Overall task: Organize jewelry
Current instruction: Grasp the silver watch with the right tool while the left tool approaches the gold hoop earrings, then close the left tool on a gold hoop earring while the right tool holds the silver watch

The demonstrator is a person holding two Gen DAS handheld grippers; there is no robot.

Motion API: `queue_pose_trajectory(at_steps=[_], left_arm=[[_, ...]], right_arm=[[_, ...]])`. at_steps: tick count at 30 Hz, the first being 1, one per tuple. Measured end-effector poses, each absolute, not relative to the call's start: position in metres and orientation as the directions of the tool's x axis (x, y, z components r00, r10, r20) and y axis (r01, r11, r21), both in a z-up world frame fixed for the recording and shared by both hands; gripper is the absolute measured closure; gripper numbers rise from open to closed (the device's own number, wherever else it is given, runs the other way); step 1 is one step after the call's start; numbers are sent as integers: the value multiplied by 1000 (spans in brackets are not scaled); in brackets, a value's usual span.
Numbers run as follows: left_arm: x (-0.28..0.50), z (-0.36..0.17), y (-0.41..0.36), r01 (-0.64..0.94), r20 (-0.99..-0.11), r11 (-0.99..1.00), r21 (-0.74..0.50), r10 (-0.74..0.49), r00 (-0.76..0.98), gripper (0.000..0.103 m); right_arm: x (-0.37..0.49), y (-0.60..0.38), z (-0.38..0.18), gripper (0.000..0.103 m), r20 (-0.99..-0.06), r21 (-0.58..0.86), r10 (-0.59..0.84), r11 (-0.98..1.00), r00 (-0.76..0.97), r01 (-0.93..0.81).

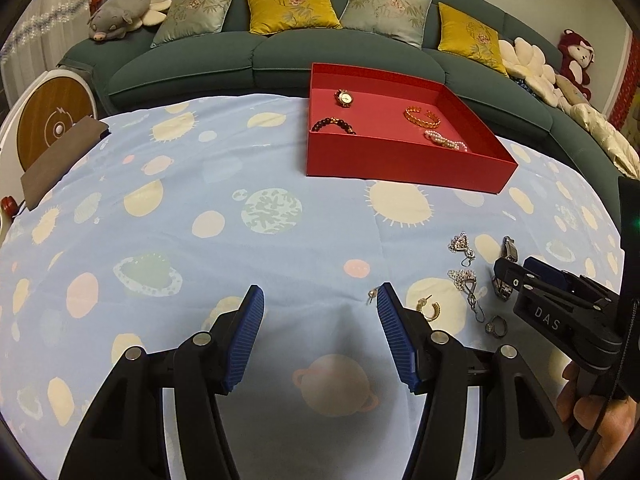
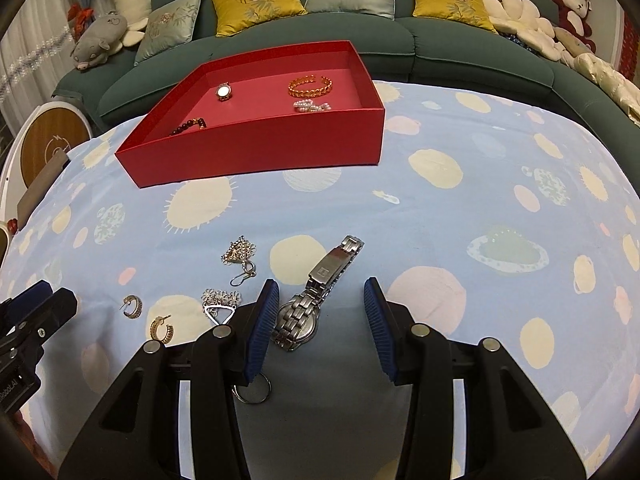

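Both tongs gape released: right tongs [image 2: 320, 308], lettered "DAS", over the silver watch [image 2: 298, 320]; left tongs [image 1: 320, 316] empty.

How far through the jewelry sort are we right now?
Done: the red box holds a gold watch, gold bangle, pearl bracelet and dark bead bracelet. In hand: nothing; the right gripper is open over the silver watch, the left gripper open. Left: that watch, earrings, ring.
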State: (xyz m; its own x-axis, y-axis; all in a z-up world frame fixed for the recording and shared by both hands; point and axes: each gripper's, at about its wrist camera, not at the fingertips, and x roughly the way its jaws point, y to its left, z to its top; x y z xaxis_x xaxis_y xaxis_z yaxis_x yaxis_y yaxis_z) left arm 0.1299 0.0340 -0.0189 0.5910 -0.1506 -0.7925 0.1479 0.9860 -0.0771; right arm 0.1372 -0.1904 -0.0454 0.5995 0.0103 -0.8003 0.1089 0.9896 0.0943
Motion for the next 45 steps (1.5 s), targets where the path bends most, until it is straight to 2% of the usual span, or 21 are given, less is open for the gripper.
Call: queue_pose_trajectory(at_steps=[4, 6, 8, 10, 14, 18, 20, 32, 35, 39, 45], left_arm=[[129, -24, 35, 150, -798, 986, -75, -149, 584, 46], [129, -26, 36, 154, -800, 985, -72, -149, 581, 46], [128, -28, 36, 158, -802, 985, -71, -150, 579, 46], [126, -29, 35, 164, -802, 984, -73, -156, 577, 46], [127, -30, 31, 184, -802, 980, -81, -174, 572, 46], [128, -32, 23, 203, -805, 975, -90, -191, 562, 40], [129, -34, 18, 211, -806, 973, -93, -198, 558, 40], [141, -54, 3, 198, -813, 977, -75, -175, 555, 40], [141, -54, -1, 199, -805, 978, -55, -161, 571, 43], [141, -54, -4, 205, -801, 977, -49, -161, 577, 55], [141, -53, -5, 211, -795, 976, -56, -172, 581, 80]], right_arm=[[139, -191, -49, 60, -801, 90, 6, 990, 599, 110], [140, -191, -49, 63, -802, 87, 7, 991, 598, 105], [140, -189, -49, 75, -803, 80, 6, 992, 597, 98], [141, -187, -49, 82, -805, 69, 2, 994, 594, 90], [141, -187, -49, 89, -805, 65, -3, 994, 593, 93], [140, -192, -48, 90, -805, 83, 7, 991, 593, 101], [138, -193, -46, 92, -802, 90, 12, 991, 598, 102], [122, -201, -32, 92, -782, 122, 56, 990, 621, 65], [120, -205, -30, 92, -780, 132, 64, 989, 622, 64], [117, -209, -28, 92, -777, 142, 72, 988, 625, 63], [116, -211, -27, 92, -777, 145, 77, 988, 625, 59]])
